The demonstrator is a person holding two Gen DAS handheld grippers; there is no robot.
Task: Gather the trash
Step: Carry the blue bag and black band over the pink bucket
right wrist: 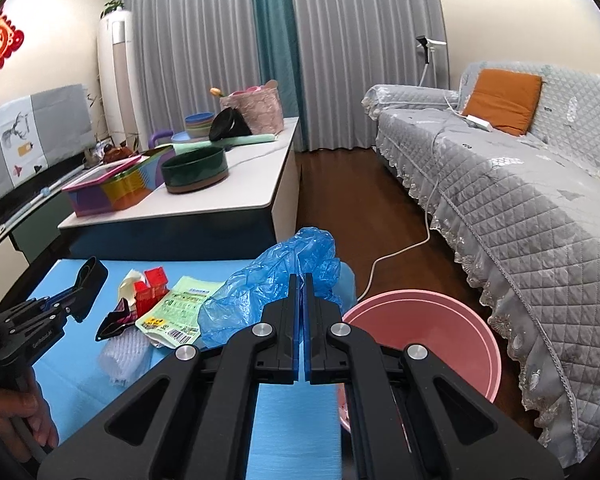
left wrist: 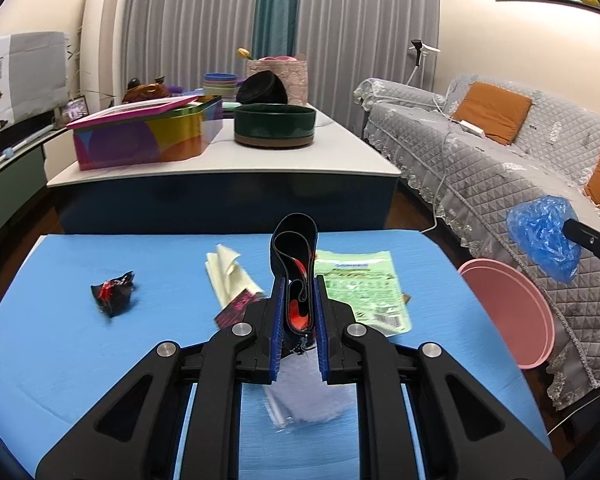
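My left gripper [left wrist: 298,280] is shut on a black wrapper [left wrist: 294,248] with a red-orange lining, held upright above the blue table [left wrist: 60,340]. My right gripper [right wrist: 302,278] is shut on a crumpled blue plastic bag [right wrist: 276,280], near the table's right edge and beside the pink basin [right wrist: 420,332]. On the table lie a green packet [left wrist: 364,288], a crumpled black-and-red wrapper [left wrist: 114,294], a pale yellow paper [left wrist: 228,276] and a white foam net [left wrist: 308,392]. The right wrist view also shows the left gripper [right wrist: 74,294] with its wrapper [right wrist: 90,280].
The pink basin [left wrist: 512,312] stands on the floor between the blue table and a grey quilted sofa [right wrist: 520,200]. Behind the blue table is a low white-topped table [left wrist: 228,160] with a colourful tin [left wrist: 140,136] and a round green tin [left wrist: 274,126]. A white cable [right wrist: 400,252] runs across the wooden floor.
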